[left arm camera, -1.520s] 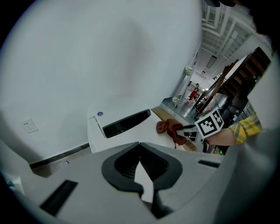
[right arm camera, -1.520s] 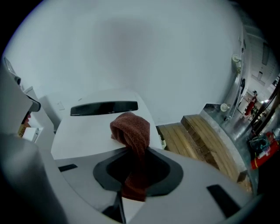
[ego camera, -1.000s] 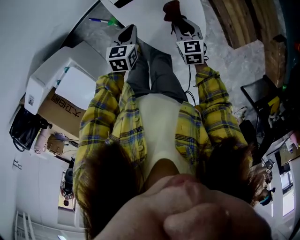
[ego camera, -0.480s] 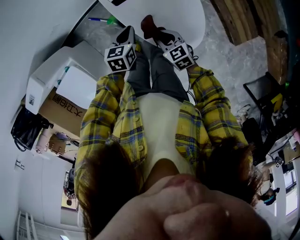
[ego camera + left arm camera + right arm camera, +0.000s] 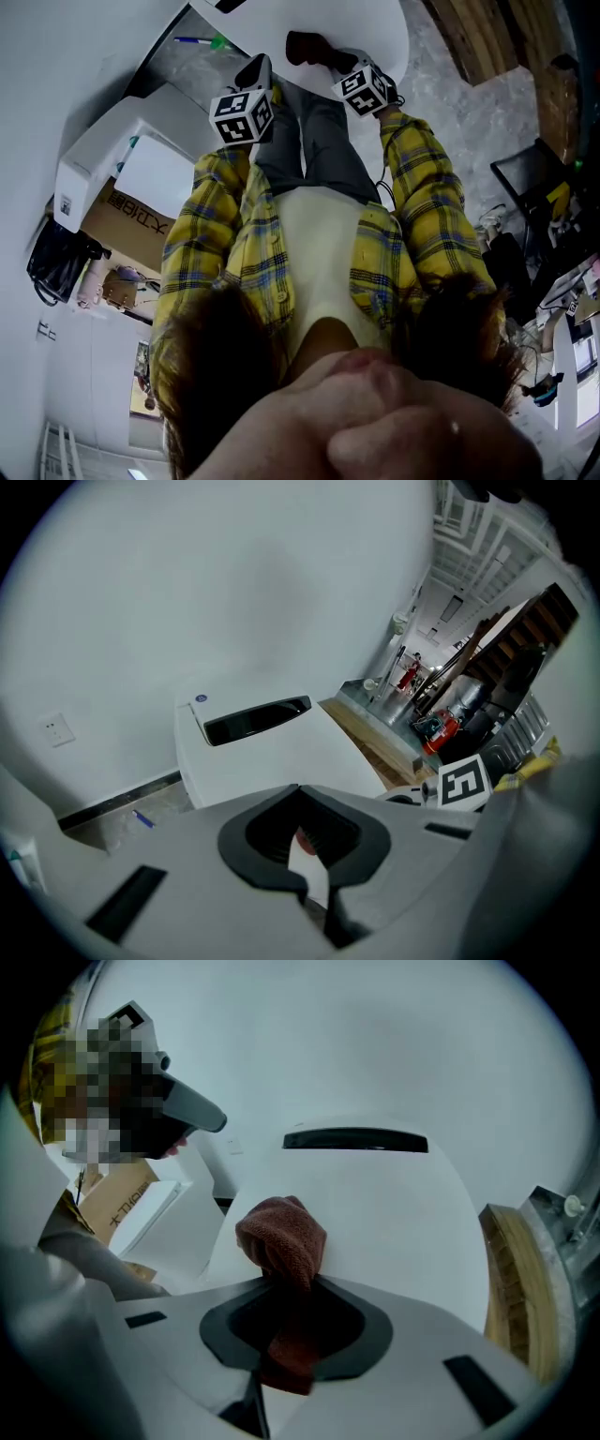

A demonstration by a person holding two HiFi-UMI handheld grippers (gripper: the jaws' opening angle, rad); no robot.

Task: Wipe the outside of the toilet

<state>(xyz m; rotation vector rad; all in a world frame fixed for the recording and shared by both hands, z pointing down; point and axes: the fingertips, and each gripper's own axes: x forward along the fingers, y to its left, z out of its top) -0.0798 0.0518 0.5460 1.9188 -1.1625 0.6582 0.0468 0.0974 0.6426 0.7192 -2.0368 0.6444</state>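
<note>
The white toilet (image 5: 375,28) lies at the top of the head view, its lid down (image 5: 394,1213) and a dark slot on the tank (image 5: 253,719). My right gripper (image 5: 328,54) is shut on a red-brown cloth (image 5: 281,1237) and holds it over the lid's left part; whether the cloth (image 5: 305,45) touches the lid cannot be told. Close by on the left, my left gripper (image 5: 256,67) hangs shut and holds nothing, pointing at the toilet's near side (image 5: 281,752). The person's yellow plaid shirt hides the toilet's lower body.
A white cabinet (image 5: 122,150), a cardboard box (image 5: 131,220) and a black bag (image 5: 56,258) stand to the left by the wall. A blue pen (image 5: 197,40) lies on the floor. Wooden planks (image 5: 478,42) and dark equipment (image 5: 525,187) are on the right.
My right gripper has carried the cloth leftward and farther over the toilet lid, closer to the left gripper. The left gripper has stayed in place.
</note>
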